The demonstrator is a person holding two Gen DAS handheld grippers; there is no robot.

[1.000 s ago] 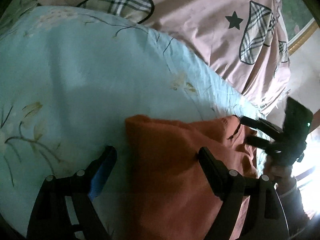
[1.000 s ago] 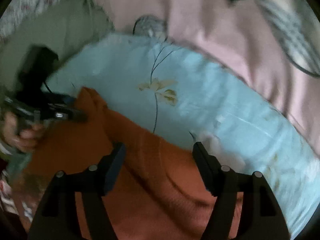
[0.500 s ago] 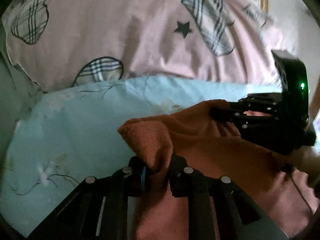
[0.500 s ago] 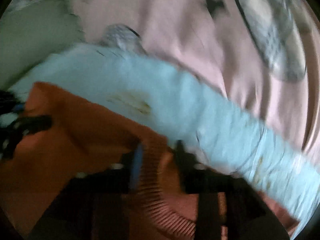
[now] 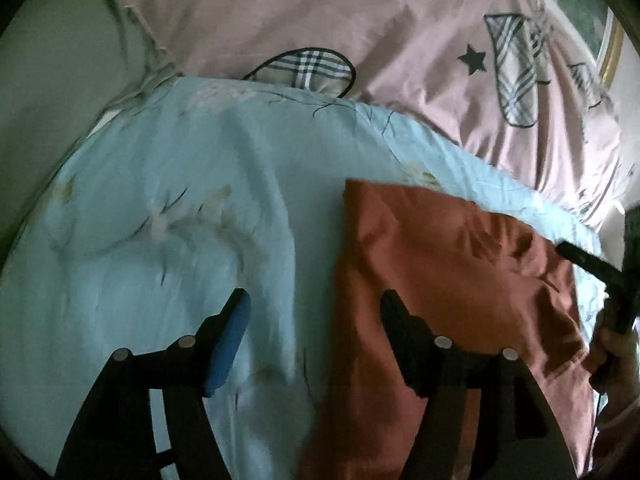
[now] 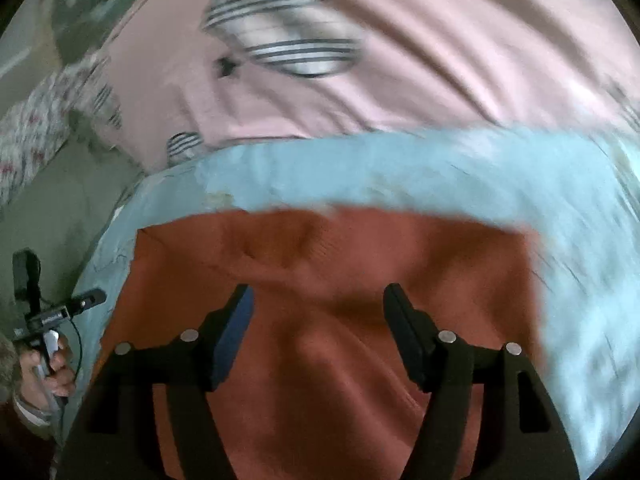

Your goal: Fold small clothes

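An orange knit garment [image 5: 452, 280] lies flat on a light blue floral sheet [image 5: 160, 208]. My left gripper [image 5: 314, 308] hovers over the garment's left edge, jaws opening, with nothing pinched between them. In the right wrist view the same garment [image 6: 328, 264] fills the lower middle, its far edge straight. My right gripper [image 6: 318, 300] is above the cloth, jaws opening and apart from it. The right gripper [image 5: 588, 260] shows at the right edge of the left wrist view. The left gripper [image 6: 86, 300], held by a hand, sits at the far left of the right wrist view.
A pink quilt [image 5: 380, 40] with plaid patches and black stars is heaped behind the blue sheet. A pale green surface [image 6: 52, 208] lies to the left of the bed. The right wrist view is blurred by motion.
Both grippers were pinched on the orange garment's edge half a second ago and have let go and spread. The garment now lies flatter, and both grippers have pulled back from it.
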